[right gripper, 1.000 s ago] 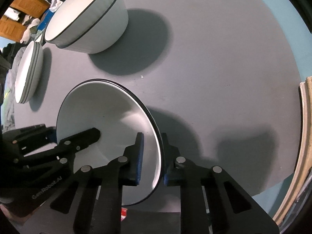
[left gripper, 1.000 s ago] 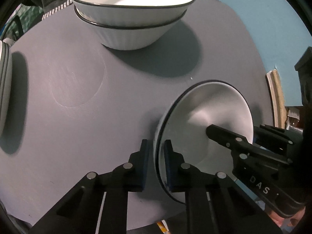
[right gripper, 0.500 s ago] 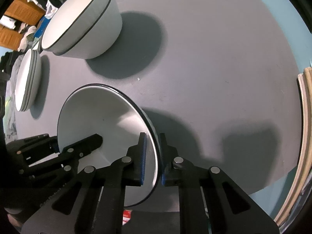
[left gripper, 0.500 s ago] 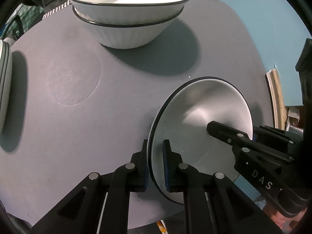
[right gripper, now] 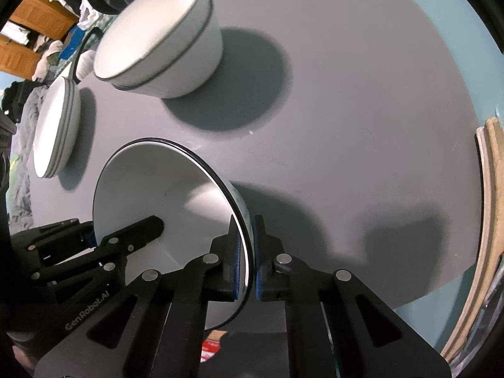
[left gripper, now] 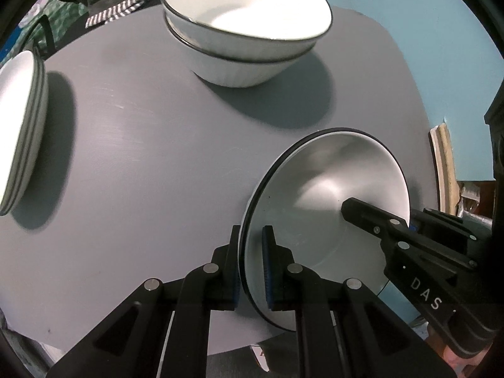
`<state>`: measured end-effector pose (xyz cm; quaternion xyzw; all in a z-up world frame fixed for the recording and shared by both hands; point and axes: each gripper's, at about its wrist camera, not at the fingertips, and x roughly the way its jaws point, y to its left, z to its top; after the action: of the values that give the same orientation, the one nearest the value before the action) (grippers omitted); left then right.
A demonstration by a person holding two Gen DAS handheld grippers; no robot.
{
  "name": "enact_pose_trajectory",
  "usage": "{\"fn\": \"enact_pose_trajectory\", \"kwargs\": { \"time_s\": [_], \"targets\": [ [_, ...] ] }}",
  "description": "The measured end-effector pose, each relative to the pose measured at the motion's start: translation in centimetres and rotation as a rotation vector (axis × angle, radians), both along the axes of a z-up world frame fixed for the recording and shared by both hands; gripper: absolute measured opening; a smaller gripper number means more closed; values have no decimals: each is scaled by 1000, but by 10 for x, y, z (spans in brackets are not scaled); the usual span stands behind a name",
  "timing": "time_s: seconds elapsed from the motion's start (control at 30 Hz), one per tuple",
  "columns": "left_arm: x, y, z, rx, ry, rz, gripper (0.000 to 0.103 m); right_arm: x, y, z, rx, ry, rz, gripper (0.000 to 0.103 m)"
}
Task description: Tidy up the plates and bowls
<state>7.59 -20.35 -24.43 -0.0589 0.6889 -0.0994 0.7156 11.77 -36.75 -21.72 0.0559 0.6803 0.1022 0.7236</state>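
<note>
Near counter (left gripper: pixel 132 163) edge: bowl (left gripper: pixel 330 195) clamped at opposite rims by left tongs (left gripper: pixel 252 264) and right tongs (right gripper: pixel 249 261). Far: two stacked bowls (left gripper: pixel 249 34). Far left: plate stack (left gripper: pixel 22 126). Open grey surface between.

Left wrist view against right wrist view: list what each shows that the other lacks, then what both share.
Only the left wrist view shows the striped cloth behind the table, and the left gripper with its jaws shut on the held bowl's rim.

Only the right wrist view shows the wooden furniture and the right gripper clamping the opposite rim.

Both show the held bowl, the stacked bowls, the stack of plates and the grey table.
</note>
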Motion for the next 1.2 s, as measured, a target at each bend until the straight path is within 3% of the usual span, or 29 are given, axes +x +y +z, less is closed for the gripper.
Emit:
{"fn": "enact_pose_trajectory", "kwargs": {
  "time_s": [0.37, 0.6, 0.87, 1.2],
  "targets": [
    [20, 18, 55, 0, -87, 43, 11, 22, 5, 47, -9, -63, 58, 7],
    [58, 32, 80, 0, -156, 75, 11, 46, 16, 66, -16, -115, 96, 7],
    [100, 51, 74, 27, -177, 102, 12, 96, 35, 64, -22, -118, 128, 7],
    [133, 55, 50, 102, -142, 115, 12, 125, 37, 41, -24, -38, 152, 8]
  ]
}}
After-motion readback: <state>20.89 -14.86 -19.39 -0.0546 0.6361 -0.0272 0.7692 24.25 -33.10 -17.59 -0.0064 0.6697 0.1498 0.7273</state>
